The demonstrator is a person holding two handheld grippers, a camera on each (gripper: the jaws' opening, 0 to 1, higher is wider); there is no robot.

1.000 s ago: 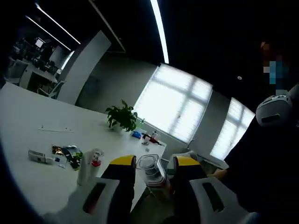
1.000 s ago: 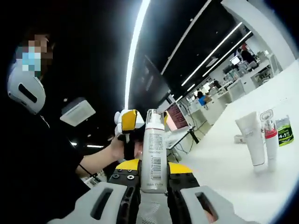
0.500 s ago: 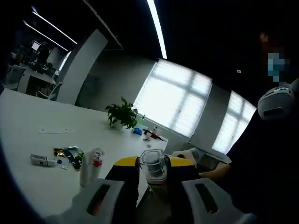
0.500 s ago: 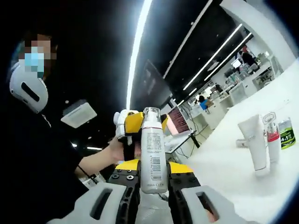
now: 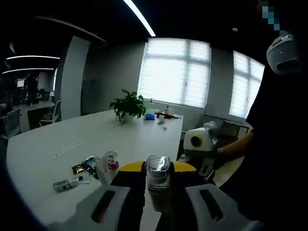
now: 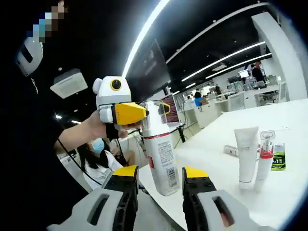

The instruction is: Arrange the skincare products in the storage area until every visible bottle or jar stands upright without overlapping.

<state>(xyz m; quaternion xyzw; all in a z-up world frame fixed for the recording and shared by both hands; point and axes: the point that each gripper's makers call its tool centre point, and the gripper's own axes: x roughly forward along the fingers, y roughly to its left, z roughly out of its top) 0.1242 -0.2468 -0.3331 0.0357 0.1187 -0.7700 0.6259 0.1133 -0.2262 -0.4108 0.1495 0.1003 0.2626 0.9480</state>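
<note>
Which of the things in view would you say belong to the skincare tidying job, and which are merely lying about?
Belonging to the job:
- white bottle, gripped at its clear cap by the left gripper
- white tube, standing upright
- red-collared pump bottle, upright beside the tube
- green pack
- right gripper, open around the bottle

Just lying about:
- potted plant
- small items near the window
- white table

In my right gripper view the bottle (image 6: 161,154) stands between my own spread jaws, with my left gripper (image 6: 144,113) closed on its top. To its right on the table (image 6: 288,120) stand a tube (image 6: 246,153) and, just beside it, a pump bottle (image 6: 265,158). In my left gripper view a potted plant (image 5: 128,106) sits far back on that table.
</note>
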